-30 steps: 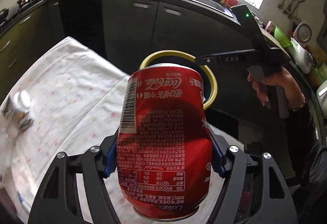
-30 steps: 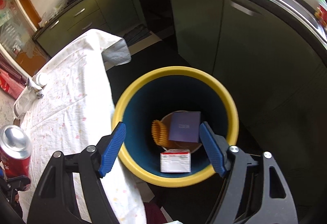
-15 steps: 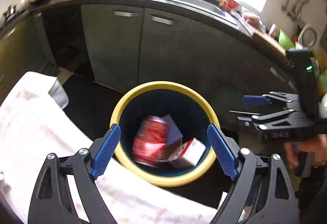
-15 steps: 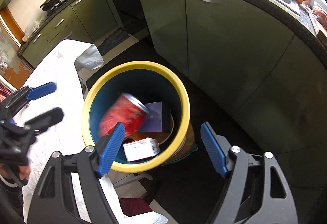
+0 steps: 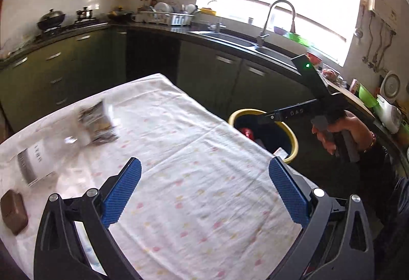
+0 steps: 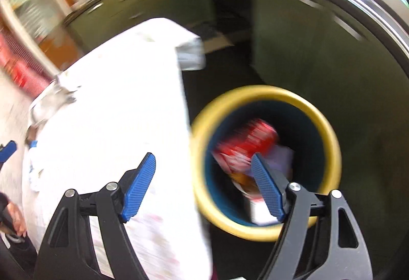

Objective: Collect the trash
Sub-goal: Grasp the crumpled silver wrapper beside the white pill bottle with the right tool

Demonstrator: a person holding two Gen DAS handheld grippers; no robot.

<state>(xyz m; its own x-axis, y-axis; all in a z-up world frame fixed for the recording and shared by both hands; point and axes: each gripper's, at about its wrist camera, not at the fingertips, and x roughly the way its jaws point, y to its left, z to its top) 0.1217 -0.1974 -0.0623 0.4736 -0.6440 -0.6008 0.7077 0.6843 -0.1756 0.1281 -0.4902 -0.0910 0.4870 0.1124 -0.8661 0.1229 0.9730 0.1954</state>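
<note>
The red cola can (image 6: 245,144) lies inside the yellow-rimmed bin (image 6: 329,137) with a box and other litter; a bit of it shows in the left wrist view (image 5: 246,132) inside the bin (image 5: 291,138). My left gripper (image 5: 204,193) is open and empty over the white tablecloth (image 5: 184,157). My right gripper (image 6: 204,184) is open and empty between the table edge and the bin. Blurred trash lies on the table: a crumpled wrapper (image 5: 95,121), a white labelled packet (image 5: 34,161) and a brown block (image 5: 12,211).
Dark green cabinets (image 5: 209,75) and a counter with a sink (image 5: 230,37) run behind the table. The bin stands on the floor off the table's right edge. The right gripper's body (image 5: 314,93) hangs over the bin. The right wrist view is motion-blurred.
The left gripper let the can go, it fell into the bin, and the left gripper swung back over the table. The right gripper shifted left toward the table edge.
</note>
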